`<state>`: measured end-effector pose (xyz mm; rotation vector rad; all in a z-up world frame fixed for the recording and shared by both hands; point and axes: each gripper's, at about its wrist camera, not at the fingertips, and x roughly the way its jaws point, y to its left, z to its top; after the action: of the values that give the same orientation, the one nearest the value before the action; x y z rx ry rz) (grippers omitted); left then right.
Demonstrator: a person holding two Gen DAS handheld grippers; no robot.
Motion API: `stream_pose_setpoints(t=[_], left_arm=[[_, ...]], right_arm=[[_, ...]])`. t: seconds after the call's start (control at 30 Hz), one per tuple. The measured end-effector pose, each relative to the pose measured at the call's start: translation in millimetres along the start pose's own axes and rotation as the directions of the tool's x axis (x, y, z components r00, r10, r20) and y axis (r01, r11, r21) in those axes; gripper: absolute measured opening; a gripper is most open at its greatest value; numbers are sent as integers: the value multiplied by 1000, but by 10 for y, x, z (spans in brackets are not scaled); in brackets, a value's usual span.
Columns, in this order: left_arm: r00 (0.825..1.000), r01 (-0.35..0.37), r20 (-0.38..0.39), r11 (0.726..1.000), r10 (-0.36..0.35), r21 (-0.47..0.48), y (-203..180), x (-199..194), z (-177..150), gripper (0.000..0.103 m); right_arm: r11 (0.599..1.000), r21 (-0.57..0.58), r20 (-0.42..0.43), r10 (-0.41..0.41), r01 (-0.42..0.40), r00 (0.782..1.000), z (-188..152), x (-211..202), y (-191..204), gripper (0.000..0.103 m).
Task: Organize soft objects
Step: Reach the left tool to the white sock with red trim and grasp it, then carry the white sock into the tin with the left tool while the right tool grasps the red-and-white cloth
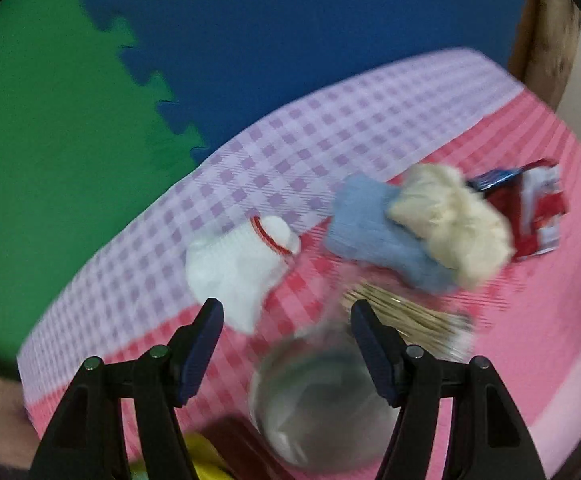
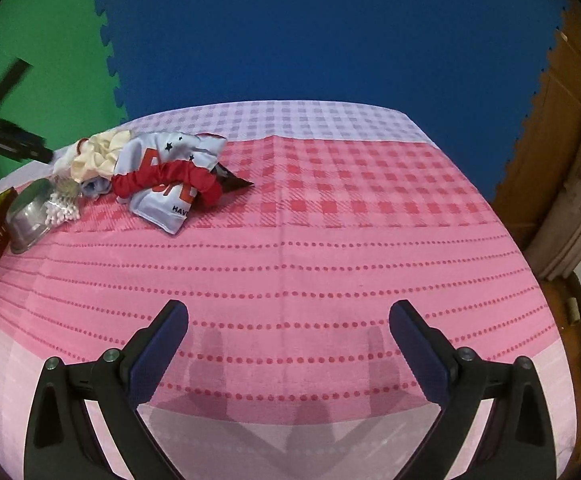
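— Jaws on the left gripper [image 1: 286, 316]? 
— Spread apart, empty, above a clear glass jar [image 1: 318, 400]; a white ankle sock with red trim [image 1: 234, 272] lies just ahead, beside a blue knitted cloth [image 1: 370, 232].

— And the right gripper [image 2: 288, 320]? 
— Agape too, over the pink checked tablecloth [image 2: 330, 260]; a red fabric scrunchie [image 2: 170, 182] lies far left.

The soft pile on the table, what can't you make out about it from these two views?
- White sock, left wrist view: motion blur smears its outline.
- Blue cloth, left wrist view: cream scrunchie covers its right end; in the right wrist view only a corner shows.
- Printed pouch, right wrist view: red scrunchie crosses its lettering.
- Clear jar, left wrist view: blurred; contents unclear.
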<state>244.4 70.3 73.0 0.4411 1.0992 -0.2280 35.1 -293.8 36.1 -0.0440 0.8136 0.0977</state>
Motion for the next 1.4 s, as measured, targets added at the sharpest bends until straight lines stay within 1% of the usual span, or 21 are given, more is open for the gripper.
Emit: stream_pose_setpoints(t=[0.1,0.2,0.23,0.27,0.3,0.33,0.37,0.4,0.47,0.57,0.6,0.67,0.77,0.87,0.93,1.0,1.07,1.13,1.2,1.27,1.4], left_arm=[[999,-30,-37,999,31,42,120,302,65,68],[993,-83,-72,993,89,83,219,641,135,68],[995,-67,-68,995,72,78,272,707,141,70],[999,-27,-30,998,29,50,348,694,146,67],[999,33,1,999,-33,3,450,683,146,61],[993,115,38,991,-113,-73,581,669,127,50],[987,156,66,978,-148,-139,696,660,106,30],[987,152,80,974,-140,-170,758,642,90,25],[986,154,91,967,-138,-203,789,584,56,19],[982,161,129,966,-136,-204,691,342,4,19],[978,176,151,959,-145,-222,674,233,-27,19],[956,253,218,925,-195,-284,638,-73,-147,19],[928,322,302,876,-218,-359,510,-551,-474,19],[906,376,348,837,-242,-398,292,-927,-916,19],[884,427,377,806,-276,-409,136,-1145,-1256,19],[880,437,384,791,-279,-427,10,-1310,-1552,19],[872,462,392,761,-295,-456,-102,-1413,-1815,19],[873,467,391,730,-292,-498,-146,-1553,-2099,19],[872,475,399,691,-284,-545,-126,-1668,-2385,19],[875,469,405,670,-265,-576,-119,-1785,-2596,19],[892,428,398,678,-211,-598,-103,-1957,-2832,19]], right_arm=[[1000,8,5,5,-5,1000,2,13,-9,100],[1000,12,-8,18,-18,1000,5,57,-12,100],[1000,9,-21,19,-19,1000,5,84,0,100],[1000,4,-31,18,-17,999,3,109,9,100],[1000,-1,-41,15,-15,999,3,131,23,100],[1000,-8,-52,14,-14,999,1,154,41,100],[1000,-12,-59,12,-12,998,1,165,51,100],[1000,-14,-66,10,-11,998,1,181,56,100],[1000,-10,-77,10,-11,997,-4,208,51,100],[1000,-5,-89,7,-7,996,-5,230,40,100],[1000,-6,-92,5,-6,996,-4,235,40,100],[1000,-6,-88,4,-5,996,1,232,37,100],[1000,0,-74,22,-23,997,-2,217,30,100],[998,10,-55,59,-58,997,3,190,7,100],[996,6,-48,88,-88,995,-1,167,9,100],[991,-9,-54,131,-132,990,29,153,46,97],[978,-34,-44,202,-204,978,138,124,115,95],[966,-102,-15,237,-237,971,316,101,227,95],[949,-191,-4,253,-249,968,510,118,373,96],[925,-273,-9,273,-265,962,675,145,542,99],[882,-402,-47,249,-247,967,988,359,798,99]])
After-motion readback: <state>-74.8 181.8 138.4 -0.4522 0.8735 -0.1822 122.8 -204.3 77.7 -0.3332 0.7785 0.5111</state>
